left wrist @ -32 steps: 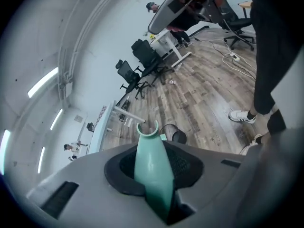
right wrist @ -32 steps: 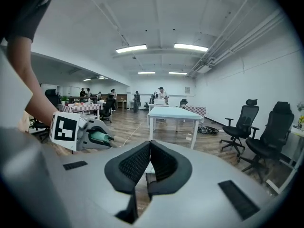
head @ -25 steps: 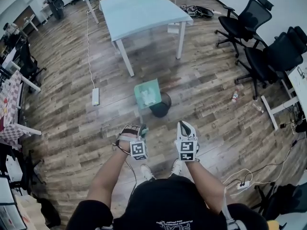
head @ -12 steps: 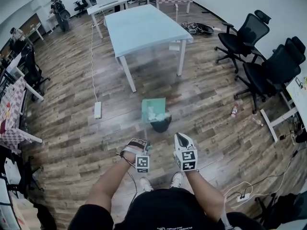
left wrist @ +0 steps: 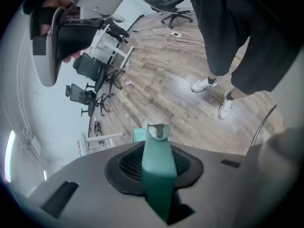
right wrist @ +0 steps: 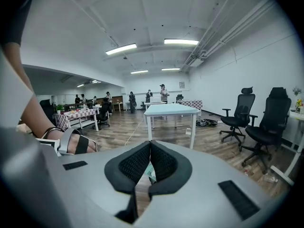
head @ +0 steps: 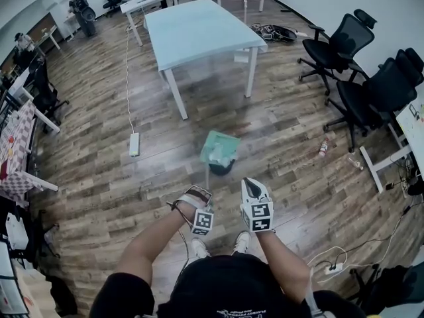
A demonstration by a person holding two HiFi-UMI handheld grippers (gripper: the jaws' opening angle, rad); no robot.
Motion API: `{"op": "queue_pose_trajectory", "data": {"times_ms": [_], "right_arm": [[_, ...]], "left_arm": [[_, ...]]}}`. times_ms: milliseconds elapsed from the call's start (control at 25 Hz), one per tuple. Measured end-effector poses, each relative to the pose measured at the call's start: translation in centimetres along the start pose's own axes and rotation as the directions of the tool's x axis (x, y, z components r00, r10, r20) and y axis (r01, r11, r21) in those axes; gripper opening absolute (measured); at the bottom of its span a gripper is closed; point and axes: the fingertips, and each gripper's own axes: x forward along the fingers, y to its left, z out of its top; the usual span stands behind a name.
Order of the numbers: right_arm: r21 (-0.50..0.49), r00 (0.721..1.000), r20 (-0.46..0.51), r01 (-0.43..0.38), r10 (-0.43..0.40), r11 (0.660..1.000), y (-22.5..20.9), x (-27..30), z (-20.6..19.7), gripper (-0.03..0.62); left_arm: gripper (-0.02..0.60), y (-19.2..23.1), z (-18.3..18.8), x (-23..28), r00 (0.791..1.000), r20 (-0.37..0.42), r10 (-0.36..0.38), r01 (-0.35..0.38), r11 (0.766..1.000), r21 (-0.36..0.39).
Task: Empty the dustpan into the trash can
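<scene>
The brown wood floor (head: 99, 177) fills the room. A big light blue table (head: 199, 28) stands at the far side, and black chairs (head: 377, 85) stand on the right. In the middle of the floor sits a small dark trash can (head: 220, 169). The green dustpan (head: 220, 146) hangs tilted right over the trash can and hides part of its top. Some white scraps (head: 215, 155) lie in the dustpan. The left claw (head: 199, 194) is closed tight on the dustpan's green handle (left wrist: 159, 175). The right claw (head: 250, 184) hangs beside it with its two pads (right wrist: 135, 163) pressed together and holds nothing. A small bottle (head: 323, 148) lies on the floor near the chairs.
</scene>
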Motion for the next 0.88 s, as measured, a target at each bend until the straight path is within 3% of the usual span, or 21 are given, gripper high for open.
{"op": "queue_pose_trajectory", "data": {"times_ms": [200, 400, 640, 880], "right_arm": [[0.004, 1.000, -0.008, 0.003, -0.003, 1.000, -0.4, -0.4, -0.5, 0.025], [0.000, 1.000, -0.024, 0.001, -0.001, 1.000, -0.8, -0.5, -1.4, 0.025], [-0.004, 0.999, -0.032, -0.010, 0.010, 1.000, -0.6, -0.6, -1.9, 0.025], [-0.005, 0.999, -0.039, -0.018, 0.018, 1.000, -0.3, -0.8, -2.2, 0.025]], "left_arm": [[0.101, -0.8, 0.6, 0.3, 1.000, -0.004, -0.026, 0.027, 0.995, 0.096], [0.101, -1.4, 1.2, 0.3, 0.998, -0.036, -0.056, 0.063, 0.971, 0.231], [0.101, -2.4, 1.7, 0.5, 0.993, -0.079, -0.090, 0.115, 0.901, 0.418], [0.103, -3.3, 2.3, 0.4, 0.987, -0.097, -0.124, 0.157, 0.840, 0.520]]}}
